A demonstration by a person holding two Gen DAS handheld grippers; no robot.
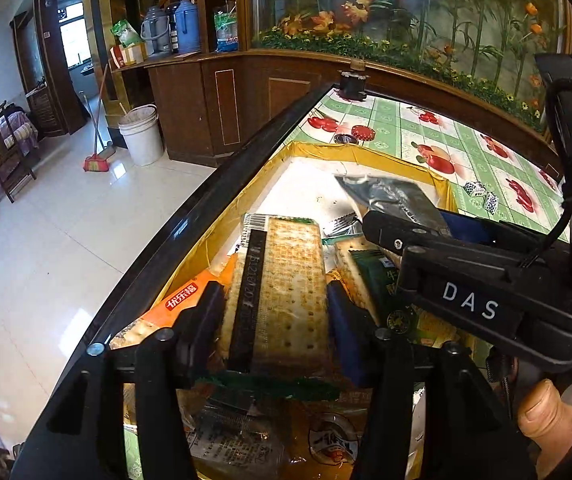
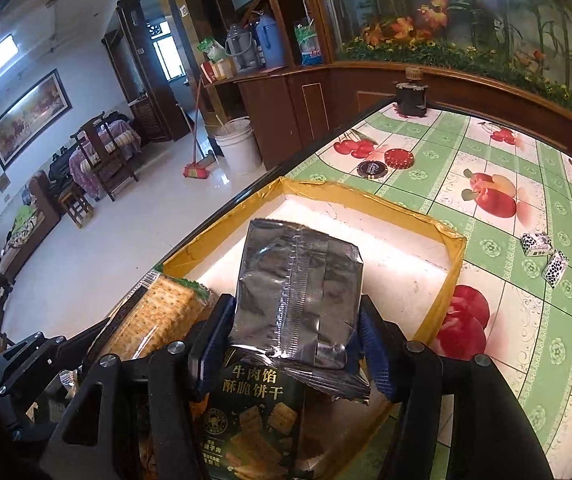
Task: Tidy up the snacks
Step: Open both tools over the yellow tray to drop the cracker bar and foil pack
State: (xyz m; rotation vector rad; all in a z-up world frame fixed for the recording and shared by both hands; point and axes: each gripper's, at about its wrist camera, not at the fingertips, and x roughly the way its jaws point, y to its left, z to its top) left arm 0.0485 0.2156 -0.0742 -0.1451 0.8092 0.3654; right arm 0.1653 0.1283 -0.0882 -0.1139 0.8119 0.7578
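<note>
Both grippers are working over the tray (image 2: 452,264). Left gripper (image 1: 275,320) is straddling the cracker pack (image 1: 286,280) at the tray's near end, fingers just off its sides, not gripping. Right gripper (image 2: 294,320) is clamping the silver pack (image 2: 298,292) above the tray's middle. Advice: lower silver flat onto bare floor beyond the crackers before releasing.

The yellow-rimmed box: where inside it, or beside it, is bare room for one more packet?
Free: the box's white floor at the far end, between the yellow rim and the silver packet. Free: the tablecloth right of the box, up to the two sweets. Crowded: the near end, where the cracker pack and the green packet lie piled.
</note>
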